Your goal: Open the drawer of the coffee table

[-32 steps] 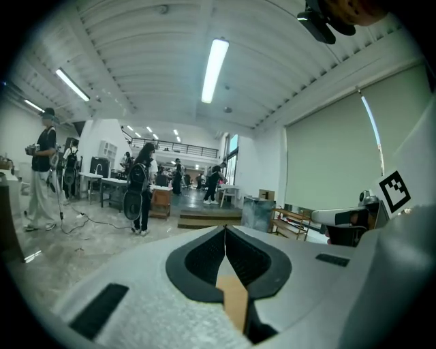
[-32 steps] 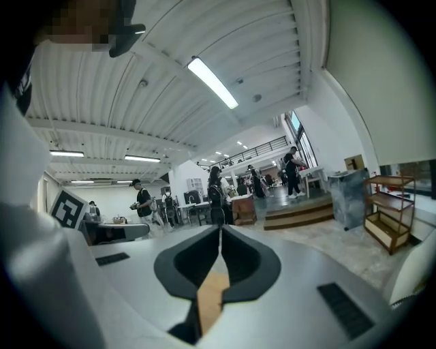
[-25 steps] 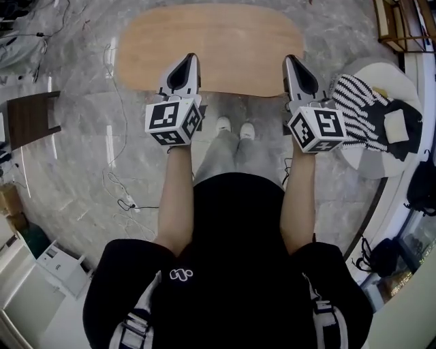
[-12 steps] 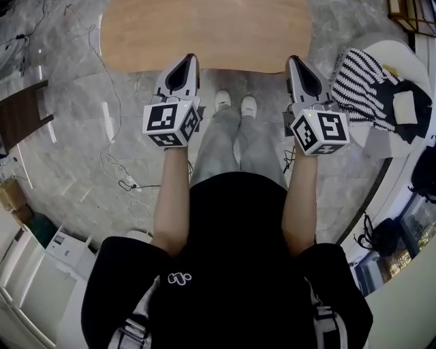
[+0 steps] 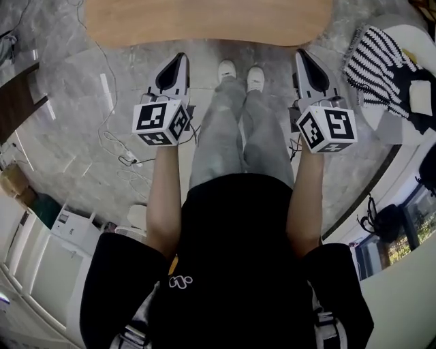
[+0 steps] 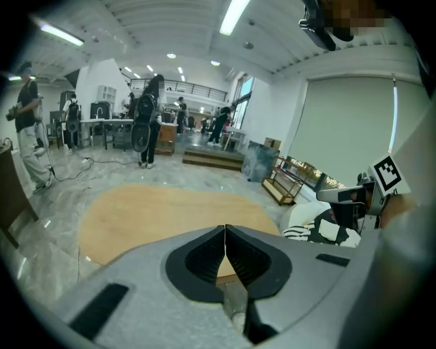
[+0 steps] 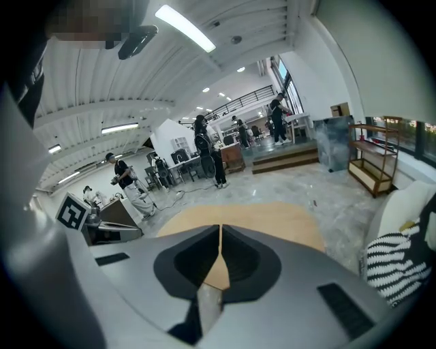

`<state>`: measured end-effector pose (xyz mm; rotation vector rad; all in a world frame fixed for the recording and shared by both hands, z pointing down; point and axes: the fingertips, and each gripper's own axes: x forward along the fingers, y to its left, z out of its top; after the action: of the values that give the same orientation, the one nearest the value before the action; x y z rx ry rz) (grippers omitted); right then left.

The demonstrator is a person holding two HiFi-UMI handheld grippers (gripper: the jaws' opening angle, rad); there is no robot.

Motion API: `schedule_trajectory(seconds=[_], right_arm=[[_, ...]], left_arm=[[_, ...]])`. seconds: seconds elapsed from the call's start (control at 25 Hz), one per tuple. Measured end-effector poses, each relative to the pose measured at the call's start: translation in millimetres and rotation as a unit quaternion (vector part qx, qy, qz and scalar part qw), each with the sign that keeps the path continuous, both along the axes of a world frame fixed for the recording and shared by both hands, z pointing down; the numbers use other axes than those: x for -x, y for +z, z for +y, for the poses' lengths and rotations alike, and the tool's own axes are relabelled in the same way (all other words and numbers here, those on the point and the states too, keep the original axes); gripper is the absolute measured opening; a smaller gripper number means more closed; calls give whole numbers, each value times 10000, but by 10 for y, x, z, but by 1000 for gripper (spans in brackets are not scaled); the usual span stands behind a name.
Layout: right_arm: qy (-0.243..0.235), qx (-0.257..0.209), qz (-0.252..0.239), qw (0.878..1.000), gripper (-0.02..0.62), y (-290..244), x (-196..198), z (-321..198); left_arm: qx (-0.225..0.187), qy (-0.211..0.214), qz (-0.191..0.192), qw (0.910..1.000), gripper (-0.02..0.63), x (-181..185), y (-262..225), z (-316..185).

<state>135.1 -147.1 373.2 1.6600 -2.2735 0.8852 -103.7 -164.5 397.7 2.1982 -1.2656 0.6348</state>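
The coffee table [image 5: 204, 20] has a light oval wooden top that runs along the upper edge of the head view. No drawer shows in any view. My left gripper [image 5: 178, 60] hangs above the floor just short of the table's near edge, jaws shut and empty. My right gripper [image 5: 302, 54] is level with it on the other side of the person's legs, also shut and empty. In the left gripper view the table [image 6: 150, 218] lies ahead beyond the closed left gripper [image 6: 225, 228]. The right gripper view shows the table [image 7: 272, 221] past the closed right gripper [image 7: 221, 228].
A white round seat [image 5: 381, 116] with a striped cloth [image 5: 378, 58] stands right of the table. A dark wooden piece [image 5: 17, 102] sits at the left. Cables [image 5: 116, 136] trail on the marble floor. White cabinets [image 5: 41, 252] are at lower left. People [image 6: 146, 123] stand far behind.
Both grippers have sunk from over the table's near edge to in front of it. The table has slid toward the top of the head view. The jaws stay shut.
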Motion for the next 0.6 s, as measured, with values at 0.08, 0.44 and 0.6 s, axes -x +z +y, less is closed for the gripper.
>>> schedule_trajectory(seconds=[0.08, 0.44, 0.6], right_arm=[[-29, 87, -8, 10000, 14, 141, 44, 48], [-163, 638, -103, 9978, 14, 963, 253, 384], [-278, 896, -80, 9956, 14, 1331, 296, 530]], left_arm=[[97, -22, 10, 10000, 11, 26, 140, 47], [515, 146, 2, 9986, 11, 52, 929, 237], [704, 177, 27, 9974, 11, 66, 1337, 331]])
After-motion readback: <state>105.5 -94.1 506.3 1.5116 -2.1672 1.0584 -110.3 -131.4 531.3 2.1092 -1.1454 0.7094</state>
